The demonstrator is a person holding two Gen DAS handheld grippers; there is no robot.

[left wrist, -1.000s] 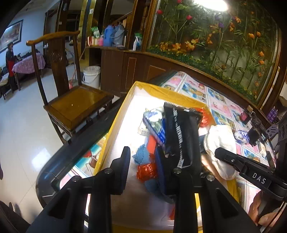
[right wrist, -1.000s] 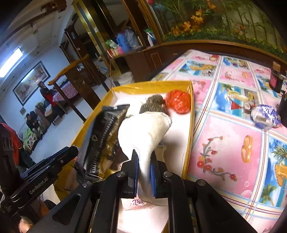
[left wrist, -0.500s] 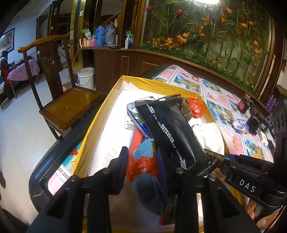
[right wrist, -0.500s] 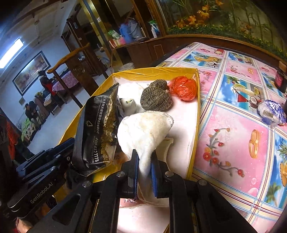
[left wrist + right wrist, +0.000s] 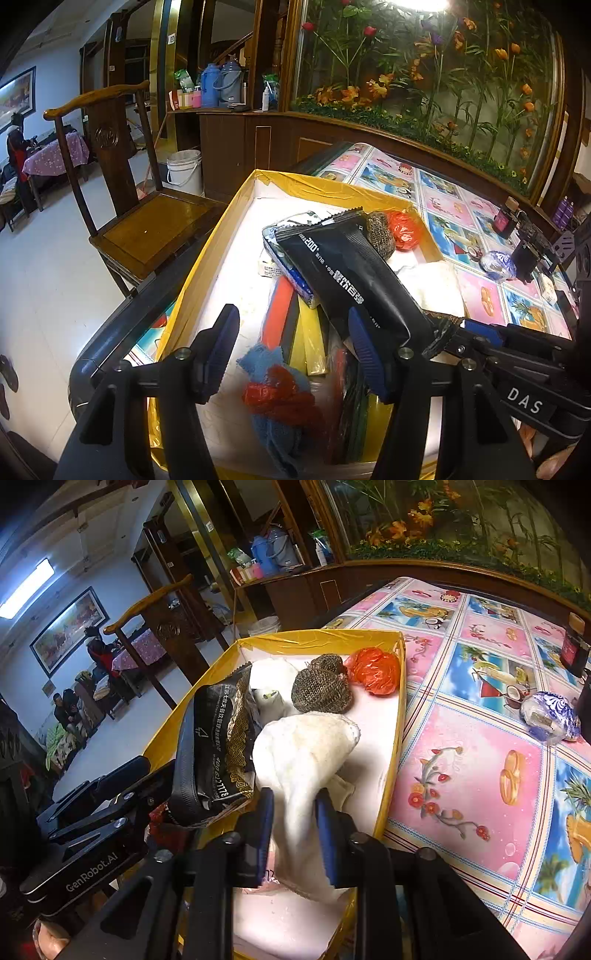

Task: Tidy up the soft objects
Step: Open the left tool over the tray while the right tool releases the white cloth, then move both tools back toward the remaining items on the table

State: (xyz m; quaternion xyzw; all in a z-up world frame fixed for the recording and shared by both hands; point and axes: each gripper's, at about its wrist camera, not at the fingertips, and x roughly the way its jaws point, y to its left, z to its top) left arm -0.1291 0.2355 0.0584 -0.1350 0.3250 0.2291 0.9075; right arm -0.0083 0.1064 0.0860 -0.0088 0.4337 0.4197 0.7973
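Observation:
A yellow-edged box [image 5: 317,181] with a white floor holds the soft things. My left gripper [image 5: 291,350] hovers over its near end, jaws opening, with no pad pressing on anything. A blue cloth [image 5: 273,424] with a red crumpled bag [image 5: 277,395] lies blurred below the gap. A black pouch [image 5: 354,280] lies slanted in the box, against the right finger. My right gripper [image 5: 295,830] has its jaws opening, and a white cloth [image 5: 306,749] stands loosely between the pads. A brown knitted ball [image 5: 321,690] and a red bag [image 5: 376,670] sit at the far end.
The box stands on a table with a pink and blue picture cloth [image 5: 480,757]. A blue-white wrapped bundle [image 5: 550,712] and a dark jar [image 5: 574,646] are on it to the right. A wooden chair [image 5: 147,229] and a white bucket [image 5: 184,170] stand left of the table.
Both pairs of jaws have widened. The black pouch has gone from hanging in the left gripper to lying in the box. The blue cloth and red bag have dropped below the left jaws.

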